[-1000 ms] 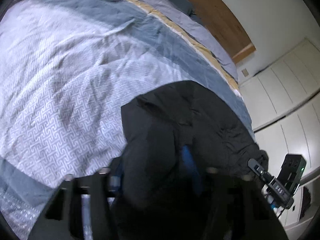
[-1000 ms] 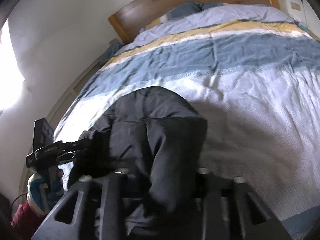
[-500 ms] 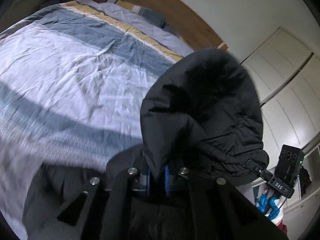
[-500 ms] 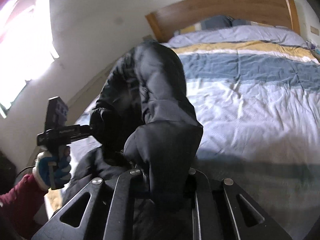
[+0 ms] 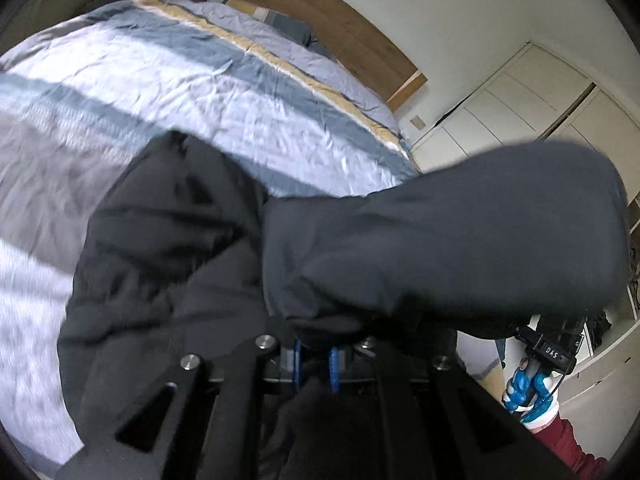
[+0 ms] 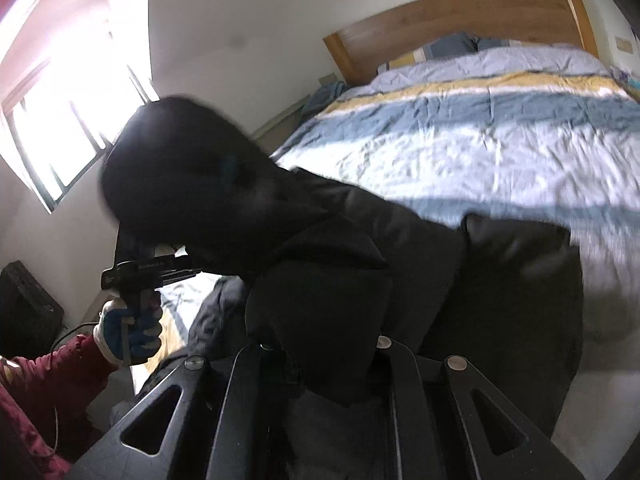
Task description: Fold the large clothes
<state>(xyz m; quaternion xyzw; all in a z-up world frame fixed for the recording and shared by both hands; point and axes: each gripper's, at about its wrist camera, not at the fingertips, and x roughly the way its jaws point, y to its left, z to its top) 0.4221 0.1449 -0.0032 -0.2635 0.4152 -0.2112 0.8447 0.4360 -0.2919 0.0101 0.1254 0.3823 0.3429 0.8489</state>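
We note left gripper (image 5: 316, 354) pinched tight on the black jacket (image 5: 400, 240); right gripper (image 6: 324, 356) likewise clamps it. Jacket hangs lifted between both, above the striped bed (image 5: 200, 80)'s foot end.

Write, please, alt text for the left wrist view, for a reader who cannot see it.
The left gripper is shut on a black jacket, which fills the middle of the view above a bed with a striped cover. At lower right, a gloved hand holds the right gripper; white cupboards stand behind.
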